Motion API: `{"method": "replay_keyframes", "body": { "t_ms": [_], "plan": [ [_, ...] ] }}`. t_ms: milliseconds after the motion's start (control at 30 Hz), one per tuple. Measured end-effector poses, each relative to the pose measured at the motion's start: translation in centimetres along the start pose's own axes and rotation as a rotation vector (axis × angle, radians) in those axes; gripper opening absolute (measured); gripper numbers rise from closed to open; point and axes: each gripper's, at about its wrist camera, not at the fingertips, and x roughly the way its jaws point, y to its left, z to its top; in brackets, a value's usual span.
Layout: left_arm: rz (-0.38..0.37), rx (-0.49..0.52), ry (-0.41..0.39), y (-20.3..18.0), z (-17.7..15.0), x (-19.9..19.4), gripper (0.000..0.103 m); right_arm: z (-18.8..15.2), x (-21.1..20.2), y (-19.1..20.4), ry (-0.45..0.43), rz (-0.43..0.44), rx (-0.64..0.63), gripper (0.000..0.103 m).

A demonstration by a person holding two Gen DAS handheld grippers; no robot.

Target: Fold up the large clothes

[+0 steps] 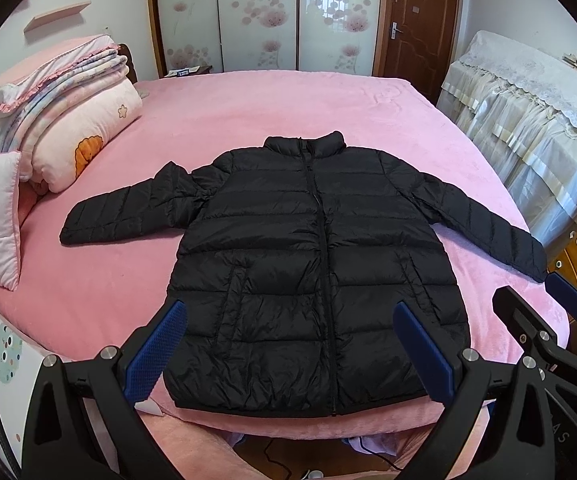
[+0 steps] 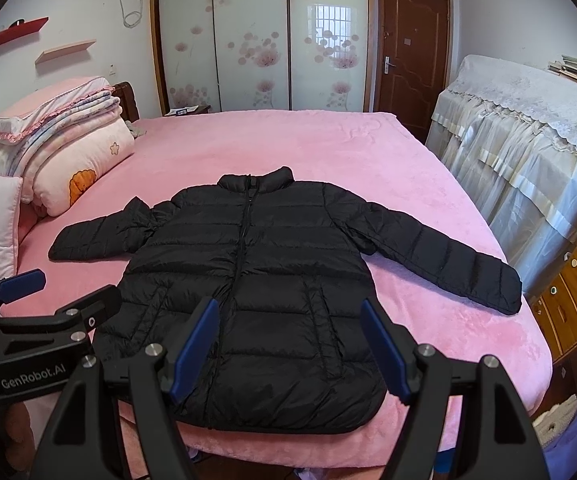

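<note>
While flat, jacket hem behind claws

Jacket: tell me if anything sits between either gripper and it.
Nothing visible does. The jacket lies flat on the bed; left gripper and right gripper hover open over its hem.

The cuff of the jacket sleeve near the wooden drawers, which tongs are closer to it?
Right. The right tongs hover open over the jacket hem on the sleeve cuff side; the left tongs hover open further toward the pillows.
</note>
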Motion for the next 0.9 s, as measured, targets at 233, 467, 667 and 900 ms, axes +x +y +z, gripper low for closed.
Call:
{"method": "replay_keyframes", "body": {
  "t_ms": [233, 467, 667, 900],
  "plan": [
    [0.002, 0.001, -0.002, 0.0, 0.0, 0.1, 0.102, 0.0, 0.3, 0.2, 0.002, -0.002, -0.004, 0.074],
    [0.005, 0.001, 0.0, 0.2, 0.1, 0.6, 0.102, 0.0, 1.1, 0.3, 0.017, -0.005, -0.002, 0.074],
    [0.006, 0.005, 0.012, 0.0, 0.5, 1.5, 0.102, 0.1, 1.9, 0.0, 0.031, -0.007, 0.004, 0.074],
    [0.012, 0.011, 0.02, -0.5, 0.7, 2.2, 0.102, 0.1, 2.5, -0.6, 0.039, -0.005, 0.012, 0.074]
  ]
}}
